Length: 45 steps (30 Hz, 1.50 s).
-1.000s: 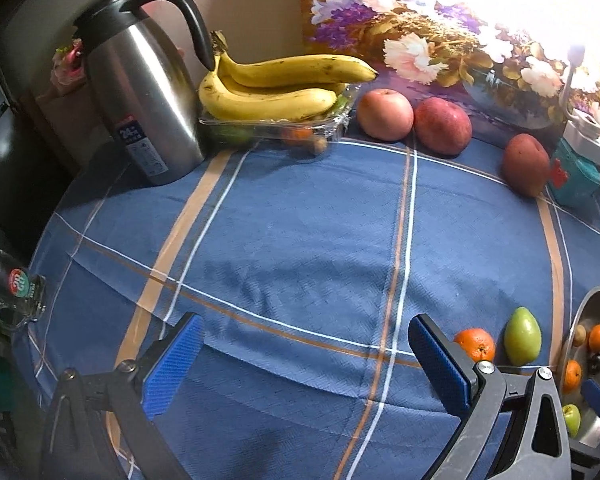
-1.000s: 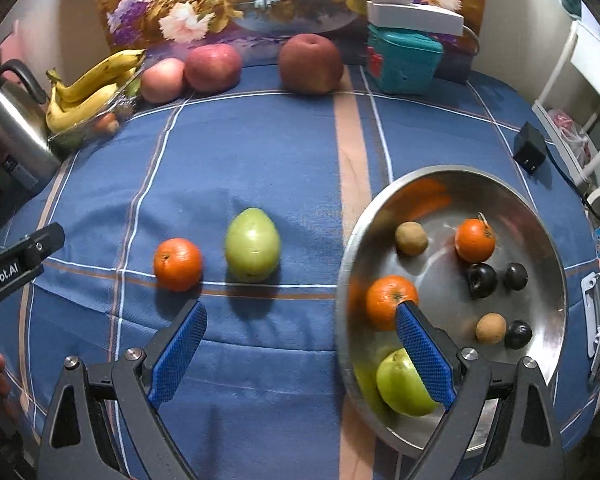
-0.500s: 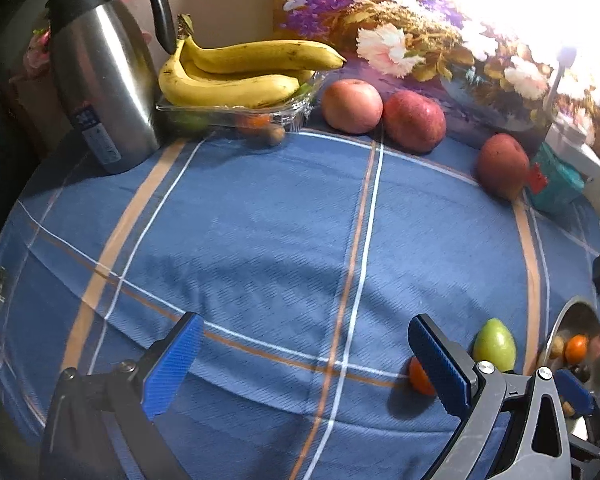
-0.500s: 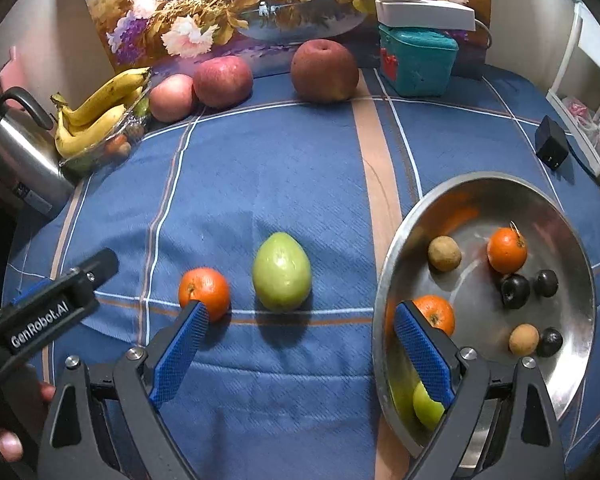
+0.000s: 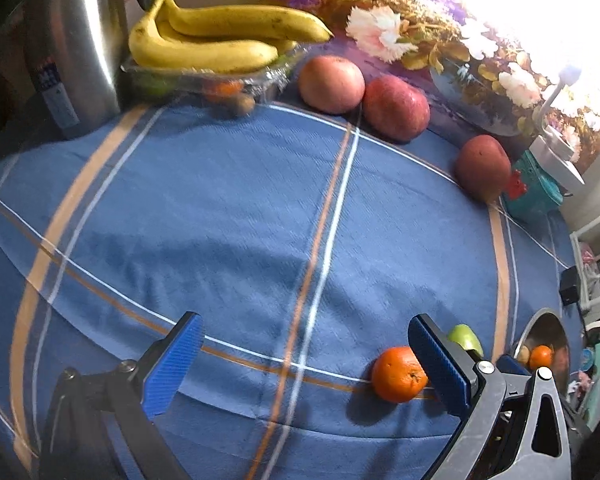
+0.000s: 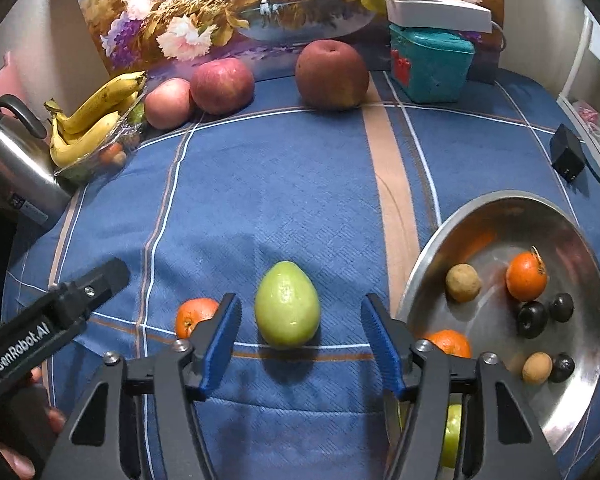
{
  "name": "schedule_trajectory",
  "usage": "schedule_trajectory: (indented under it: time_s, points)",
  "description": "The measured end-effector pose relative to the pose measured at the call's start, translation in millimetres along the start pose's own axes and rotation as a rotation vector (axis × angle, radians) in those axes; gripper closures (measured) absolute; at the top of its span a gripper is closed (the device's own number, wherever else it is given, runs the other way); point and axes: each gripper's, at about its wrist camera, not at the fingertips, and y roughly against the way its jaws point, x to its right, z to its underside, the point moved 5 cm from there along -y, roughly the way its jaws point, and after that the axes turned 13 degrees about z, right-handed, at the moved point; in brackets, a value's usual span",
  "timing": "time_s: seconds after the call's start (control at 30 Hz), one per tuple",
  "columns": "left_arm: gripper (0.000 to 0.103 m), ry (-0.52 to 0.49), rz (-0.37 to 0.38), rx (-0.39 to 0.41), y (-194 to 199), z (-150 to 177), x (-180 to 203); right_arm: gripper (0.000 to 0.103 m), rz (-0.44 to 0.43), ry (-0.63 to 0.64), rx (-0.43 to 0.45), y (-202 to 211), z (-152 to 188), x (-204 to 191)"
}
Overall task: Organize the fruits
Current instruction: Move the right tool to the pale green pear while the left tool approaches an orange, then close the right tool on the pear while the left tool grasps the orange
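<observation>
Green and egg-shaped, the guava [image 6: 287, 305] lies on the blue checked tabletop [image 6: 284, 184] just to the left of the steel bowl [image 6: 580, 240], and it is the fruit in hand at this step. The right tool [image 6: 300, 330] points steeply down over it with its jaws closing; the guava sits between the two blue pads, but a gap shows on each side, so nothing is gripped yet. Left of the guava, almost touching the right tool's left pad, lies a loose orange [image 6: 194, 316]. The left tool [image 5: 304, 364] hangs spread wide and empty over bare cloth, with that same orange just inside its right pad and no contact visible. Inside the bowl already rest two oranges, two small brown fruits, three dark plums, and a green fruit partly hidden behind the right tool's frame. Far from the bowl, along the back edge near the flower painting, stand three red apples [image 6: 332, 76] and a tray of bananas [image 6: 88, 128] beside a steel kettle [image 6: 16, 164]. The next move, as I judge it, calls for the pads to finish closing squarely on the guava's widest part, firmly enough that its smooth rounded skin does not slip, then a lift clear of the cloth and a short carry rightward over the bowl's raised rim.
</observation>
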Motion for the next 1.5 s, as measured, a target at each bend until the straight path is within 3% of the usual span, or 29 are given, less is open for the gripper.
schedule_trajectory:
  time_s: [0.17, 0.27, 0.5, 0.77, 1.13, 1.5]
  points:
    - [0.002, 0.0, 0.004, -0.033, -9.8, 4.5, 5.5, 0.042, -0.005, 0.01, -0.011, -7.9, -2.4, -5.1]
    - [0.008, 0.001, 0.03, -0.053, -15.6, 8.1, 9.9, 0.049, -0.007, 0.014, -0.023, -13.3, -1.5, -6.4]
    - [0.02, 0.025, 0.105, -0.094, -22.8, 15.8, 20.3, 0.049, -0.021, 0.008, -0.032, -17.3, -1.1, -4.4]
    - [0.033, 0.125, 0.164, -0.133, -29.0, 24.9, 18.9, 0.049, -0.036, 0.019, -0.037, -18.6, 2.0, -5.6]
    - [0.067, 0.222, 0.296, -0.156, -30.5, 31.0, 24.3, 0.049, -0.052, 0.018, -0.038, -20.2, 3.4, -7.1]
    - [0.07, 0.239, 0.241, -0.113, -18.4, 23.5, 10.8, 0.049, -0.073, -0.005, -0.044, -20.5, 3.5, -3.7]
